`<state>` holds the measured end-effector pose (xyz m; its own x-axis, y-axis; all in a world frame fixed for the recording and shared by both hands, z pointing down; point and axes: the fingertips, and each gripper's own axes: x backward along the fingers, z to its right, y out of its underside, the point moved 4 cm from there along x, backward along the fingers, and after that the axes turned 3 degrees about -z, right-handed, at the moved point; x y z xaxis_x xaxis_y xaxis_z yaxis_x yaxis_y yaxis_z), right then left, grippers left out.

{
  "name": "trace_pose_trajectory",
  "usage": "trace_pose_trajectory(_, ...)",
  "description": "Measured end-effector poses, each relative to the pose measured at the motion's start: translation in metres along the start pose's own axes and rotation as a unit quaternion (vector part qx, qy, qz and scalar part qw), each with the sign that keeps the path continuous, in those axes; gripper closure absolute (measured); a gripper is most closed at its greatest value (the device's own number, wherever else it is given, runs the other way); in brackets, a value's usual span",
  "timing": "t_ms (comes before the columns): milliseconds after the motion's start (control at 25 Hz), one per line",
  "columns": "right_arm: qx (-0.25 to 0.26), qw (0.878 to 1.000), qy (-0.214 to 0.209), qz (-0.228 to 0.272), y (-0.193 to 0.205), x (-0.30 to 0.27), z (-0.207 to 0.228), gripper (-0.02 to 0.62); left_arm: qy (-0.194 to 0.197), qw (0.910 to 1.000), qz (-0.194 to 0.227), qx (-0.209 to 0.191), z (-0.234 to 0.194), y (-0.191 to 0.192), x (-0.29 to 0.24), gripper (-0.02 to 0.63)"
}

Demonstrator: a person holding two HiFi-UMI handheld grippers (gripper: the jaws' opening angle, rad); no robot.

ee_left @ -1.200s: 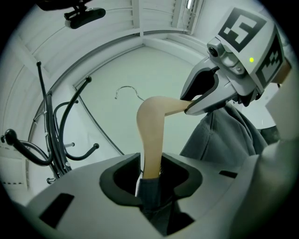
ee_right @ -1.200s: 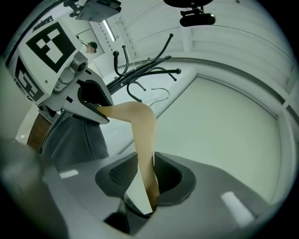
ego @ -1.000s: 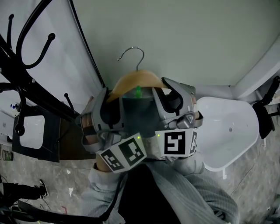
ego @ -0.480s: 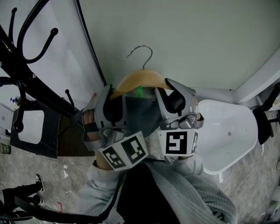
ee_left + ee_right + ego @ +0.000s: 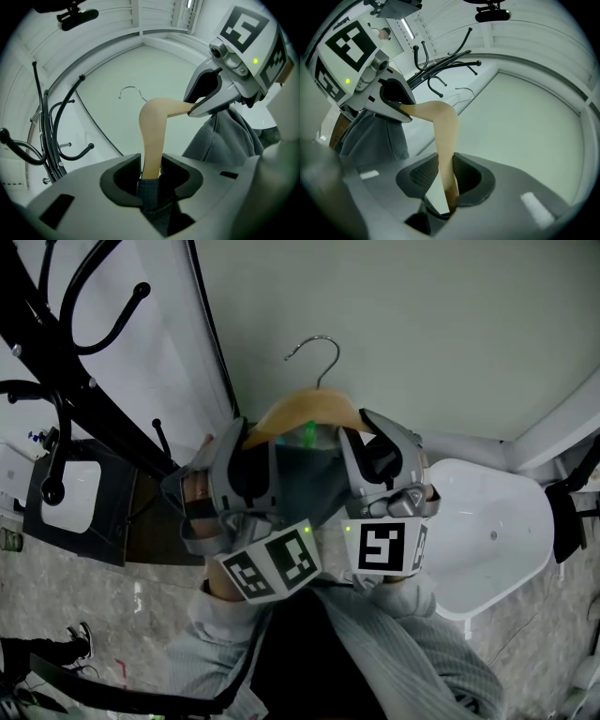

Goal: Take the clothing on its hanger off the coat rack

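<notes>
A tan wooden hanger (image 5: 302,412) with a metal hook (image 5: 320,351) carries dark grey clothing (image 5: 305,474). The hook hangs free in the air, clear of the black coat rack (image 5: 80,404) at the left. My left gripper (image 5: 246,451) is shut on the hanger's left arm (image 5: 152,136), with cloth pinched at its base (image 5: 151,187). On the right arm (image 5: 445,140) my right gripper (image 5: 375,442) is shut, its pads (image 5: 424,176) pressing the wood. Each gripper view shows the other gripper: the right gripper (image 5: 220,89) and the left gripper (image 5: 389,98).
The coat rack's curved black hooks (image 5: 51,136) stand close on the left, beside a pale wall panel. A white chair (image 5: 492,526) sits low at the right. A dark stand (image 5: 80,517) lies under the rack. Someone's shoe (image 5: 80,638) shows at the lower left.
In the head view everything has drifted a little to the right and up. The hanger stays gripped at both arms, its hook still free of the rack.
</notes>
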<state>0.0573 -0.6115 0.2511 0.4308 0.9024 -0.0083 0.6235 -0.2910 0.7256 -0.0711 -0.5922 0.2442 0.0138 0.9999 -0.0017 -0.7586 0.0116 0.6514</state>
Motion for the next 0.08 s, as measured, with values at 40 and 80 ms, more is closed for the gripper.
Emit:
trace_pose_trajectory(40,0.0,1.0,0.002,-0.001,0.0009,0.0012,0.0005,0.494,0.003,1.0,0.002,0.0,0.0014,-0.001,-0.0003,0.477)
trace_pose_trajectory(80,-0.001,1.0,0.005,-0.002,0.0019,0.0026,0.0012,0.494,0.006,1.0,0.004,0.0,0.0029,-0.0022,-0.0006,0.477)
